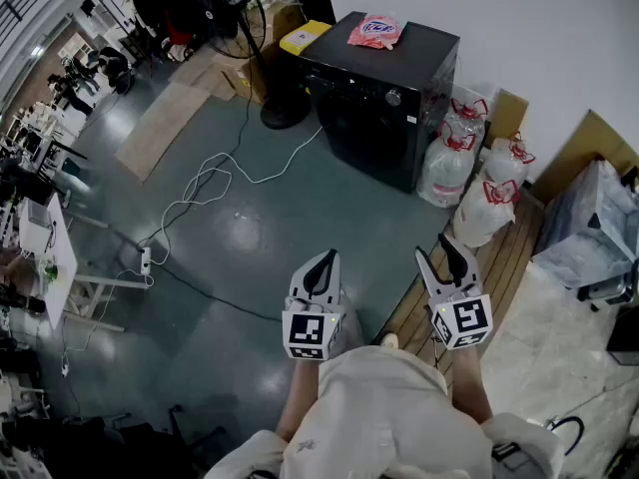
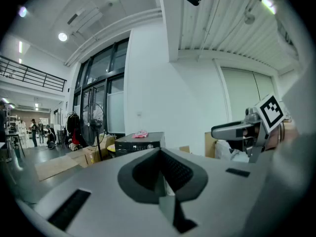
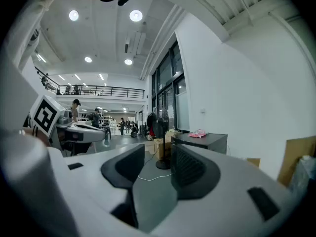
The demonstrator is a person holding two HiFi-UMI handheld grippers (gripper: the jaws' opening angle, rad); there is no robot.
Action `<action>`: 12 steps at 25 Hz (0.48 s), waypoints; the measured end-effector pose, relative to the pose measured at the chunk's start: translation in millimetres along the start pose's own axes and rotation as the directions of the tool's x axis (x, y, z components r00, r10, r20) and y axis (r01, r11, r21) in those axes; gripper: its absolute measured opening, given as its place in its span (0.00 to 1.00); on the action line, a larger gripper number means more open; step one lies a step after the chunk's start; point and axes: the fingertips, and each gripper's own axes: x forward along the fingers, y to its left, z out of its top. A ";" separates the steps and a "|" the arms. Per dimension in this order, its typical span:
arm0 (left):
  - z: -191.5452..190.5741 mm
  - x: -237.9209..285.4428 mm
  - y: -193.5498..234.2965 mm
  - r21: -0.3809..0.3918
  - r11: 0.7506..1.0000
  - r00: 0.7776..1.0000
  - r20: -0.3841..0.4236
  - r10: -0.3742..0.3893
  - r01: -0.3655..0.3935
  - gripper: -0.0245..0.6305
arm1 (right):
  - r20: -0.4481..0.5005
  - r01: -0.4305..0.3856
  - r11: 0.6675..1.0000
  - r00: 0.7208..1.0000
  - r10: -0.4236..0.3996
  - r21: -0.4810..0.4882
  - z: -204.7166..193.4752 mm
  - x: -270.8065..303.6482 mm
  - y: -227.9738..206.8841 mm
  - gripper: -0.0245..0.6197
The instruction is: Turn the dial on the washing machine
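Observation:
The black washing machine point(image 1: 379, 78) stands against the white wall at the far side of the floor, its round dial point(image 1: 393, 97) on the front panel near the right corner. A pink packet point(image 1: 376, 31) lies on its lid. Both grippers are held close to the person's body, well short of the machine. My left gripper point(image 1: 321, 265) has its jaws together with nothing in them. My right gripper point(image 1: 439, 255) shows a narrow gap between its pads, also with nothing in it. The machine appears far ahead in the left gripper view point(image 2: 138, 143) and in the right gripper view point(image 3: 200, 141).
A standing fan point(image 1: 270, 68) and cardboard boxes point(image 1: 215, 68) are left of the machine. White cable point(image 1: 210, 178) trails across the grey-green floor. Tied plastic bags point(image 1: 449, 158) sit right of the machine on a wooden pallet point(image 1: 504, 257). A white table point(image 1: 55, 252) stands at the left.

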 end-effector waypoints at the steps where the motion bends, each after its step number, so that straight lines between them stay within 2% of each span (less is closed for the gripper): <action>1: 0.9 -1.4 -2.1 0.000 1.000 1.000 0.003 0.001 -0.001 0.06 | -0.001 -0.001 1.000 1.000 0.001 0.005 -5.0 -1.3 -0.6 0.36; 7: 9.0 -0.7 -14.4 0.009 1.000 1.000 0.016 -0.002 0.002 0.06 | 0.011 -0.007 0.999 1.000 0.007 0.042 -9.0 -2.6 -5.5 0.37; 12: 11.8 16.2 -2.8 0.004 1.000 1.000 0.011 0.008 -0.008 0.06 | 0.001 -0.030 0.999 1.000 0.030 0.043 -8.6 25.5 -9.0 0.38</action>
